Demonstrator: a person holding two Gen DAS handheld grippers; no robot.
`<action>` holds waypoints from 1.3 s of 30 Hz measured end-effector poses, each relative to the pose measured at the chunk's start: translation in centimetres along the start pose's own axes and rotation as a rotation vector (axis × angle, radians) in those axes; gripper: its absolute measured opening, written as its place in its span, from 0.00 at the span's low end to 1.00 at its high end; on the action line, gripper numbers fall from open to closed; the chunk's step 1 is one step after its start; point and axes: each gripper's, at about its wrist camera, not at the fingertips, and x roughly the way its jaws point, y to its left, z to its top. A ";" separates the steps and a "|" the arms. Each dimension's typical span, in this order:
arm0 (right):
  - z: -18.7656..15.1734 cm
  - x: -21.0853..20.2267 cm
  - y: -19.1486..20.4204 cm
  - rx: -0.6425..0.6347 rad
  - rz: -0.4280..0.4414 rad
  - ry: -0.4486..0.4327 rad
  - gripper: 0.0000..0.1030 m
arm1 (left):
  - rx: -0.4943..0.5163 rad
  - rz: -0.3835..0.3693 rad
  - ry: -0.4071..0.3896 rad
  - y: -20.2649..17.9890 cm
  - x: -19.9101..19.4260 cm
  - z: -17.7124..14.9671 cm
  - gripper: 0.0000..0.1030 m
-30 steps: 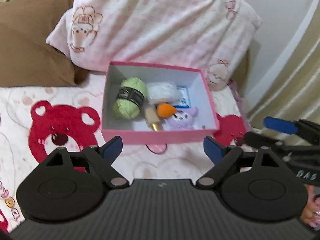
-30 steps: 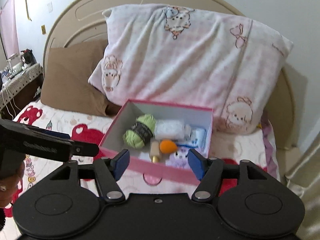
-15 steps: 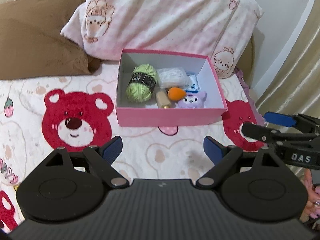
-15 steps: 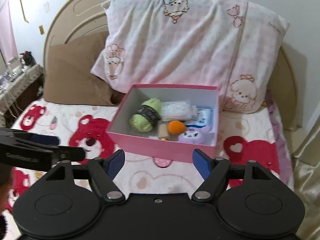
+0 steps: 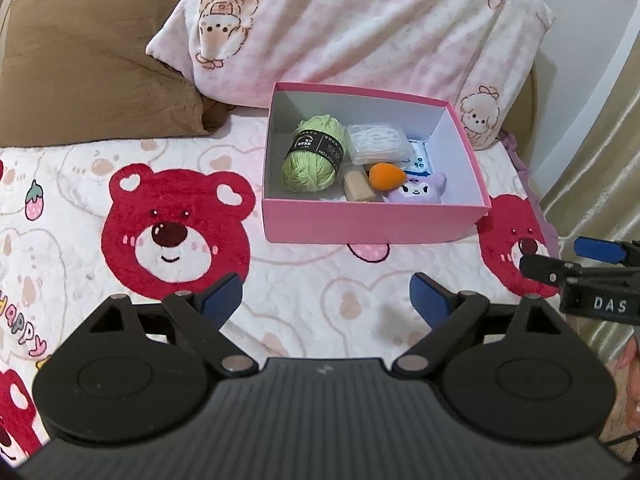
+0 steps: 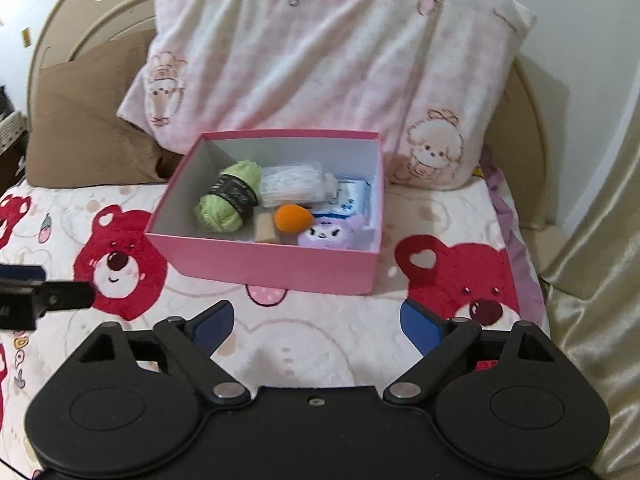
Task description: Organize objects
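Pink box (image 5: 372, 222) on bed (image 5: 312, 276), far of both grippers, items inside. Left gripper (image 5: 324, 296), right gripper (image 6: 316, 322): jaws wide, empty. Risk: soft bedding, box tips if nudged.

Open blanket (image 5: 320, 280) fronts the pink box (image 5: 372, 224); pillow (image 5: 360, 28) blocks behind.

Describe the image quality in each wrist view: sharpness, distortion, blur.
Left wrist view: sharp and evenly lit; fisheye darkens the corners, and print on the green yarn band shows. Right wrist view: slightly softer, pink box readable, left gripper blurred at the frame edge.
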 end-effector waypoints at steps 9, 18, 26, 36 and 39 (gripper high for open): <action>0.1 0.1 -0.5 0.029 -0.021 0.016 0.90 | -0.019 0.019 0.036 0.0 0.6 -0.6 1.00; 0.1 0.1 -0.2 0.027 -0.014 0.036 0.90 | -0.011 0.055 0.075 -0.1 0.9 -1.1 1.00; 0.1 -0.2 0.4 -0.016 -0.026 0.041 0.90 | -0.035 0.062 0.097 0.3 1.1 -1.5 1.00; 0.0 -0.4 -0.4 0.004 -0.021 0.056 0.90 | -0.016 0.055 0.129 0.1 1.3 -1.8 1.00; 0.0 -0.7 -0.6 0.008 -0.038 0.049 0.90 | -0.002 0.057 0.124 -0.3 1.1 -1.8 1.00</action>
